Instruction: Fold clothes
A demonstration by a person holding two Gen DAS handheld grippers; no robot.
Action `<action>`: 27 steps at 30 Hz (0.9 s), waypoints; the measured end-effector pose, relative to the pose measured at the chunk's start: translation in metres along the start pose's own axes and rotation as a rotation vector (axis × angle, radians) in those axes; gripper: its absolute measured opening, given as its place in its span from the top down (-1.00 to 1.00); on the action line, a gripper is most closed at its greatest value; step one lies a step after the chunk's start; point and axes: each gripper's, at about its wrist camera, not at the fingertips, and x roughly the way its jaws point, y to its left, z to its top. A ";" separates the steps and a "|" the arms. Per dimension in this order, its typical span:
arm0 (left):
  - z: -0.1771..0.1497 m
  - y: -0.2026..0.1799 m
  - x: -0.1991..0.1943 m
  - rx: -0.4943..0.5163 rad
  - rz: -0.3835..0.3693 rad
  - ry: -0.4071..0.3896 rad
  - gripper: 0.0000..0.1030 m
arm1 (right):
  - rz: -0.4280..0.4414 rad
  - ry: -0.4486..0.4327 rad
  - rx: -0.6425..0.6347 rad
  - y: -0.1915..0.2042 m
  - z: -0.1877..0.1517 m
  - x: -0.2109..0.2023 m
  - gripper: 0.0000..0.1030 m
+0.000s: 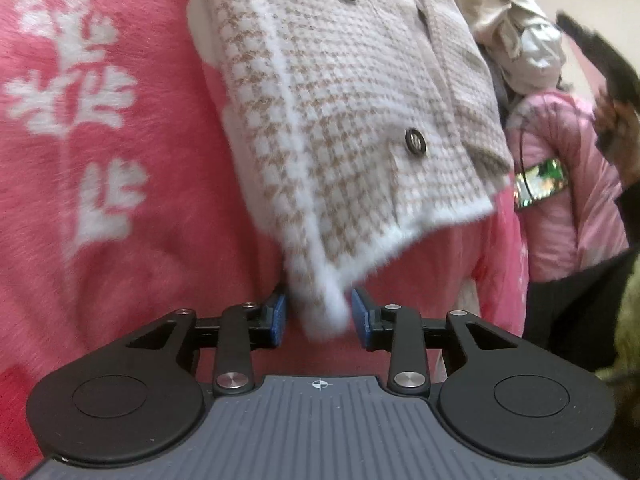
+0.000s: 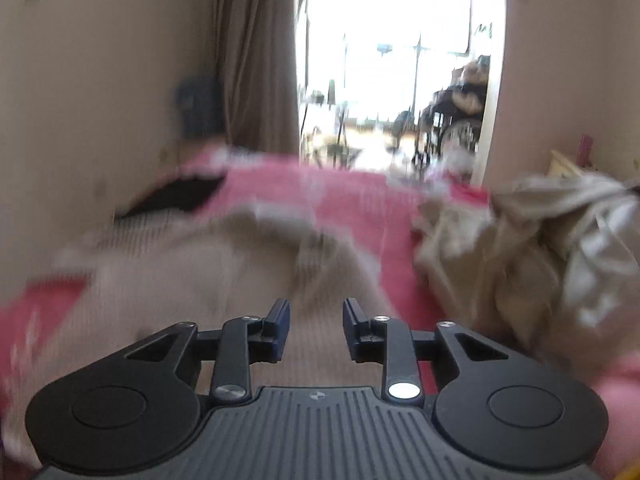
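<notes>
A beige-and-white houndstooth knit cardigan (image 1: 340, 92) with dark buttons lies on a pink blanket (image 1: 120, 208) that has white leaf shapes. Its fuzzy white hem corner (image 1: 326, 312) sits between the blue pads of my left gripper (image 1: 320, 314). A gap shows beside the right pad, so the jaws stand open around the corner without pinching it. In the right wrist view, which is motion-blurred, my right gripper (image 2: 316, 322) hovers open above the cardigan (image 2: 192, 280) with nothing between its fingers.
A heap of crumpled beige clothes (image 2: 532, 248) lies to the right on the blanket (image 2: 352, 200), also seen as the beige heap (image 1: 516, 36). A pink padded jacket (image 1: 560, 188) lies beside it. A blurred hand (image 1: 618, 120) with something dark is at the right edge. Wall, curtain (image 2: 256, 60) and a bright doorway stand behind.
</notes>
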 end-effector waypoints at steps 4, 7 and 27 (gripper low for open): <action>0.013 -0.013 -0.030 0.044 0.031 -0.004 0.35 | 0.005 0.132 0.165 -0.004 -0.060 -0.011 0.36; 0.046 -0.033 -0.032 0.127 0.046 0.011 0.35 | 0.010 0.185 0.253 0.004 -0.099 -0.003 0.34; 0.115 -0.147 0.122 0.555 0.034 0.061 0.34 | 0.093 0.156 -0.587 0.126 -0.130 0.045 0.68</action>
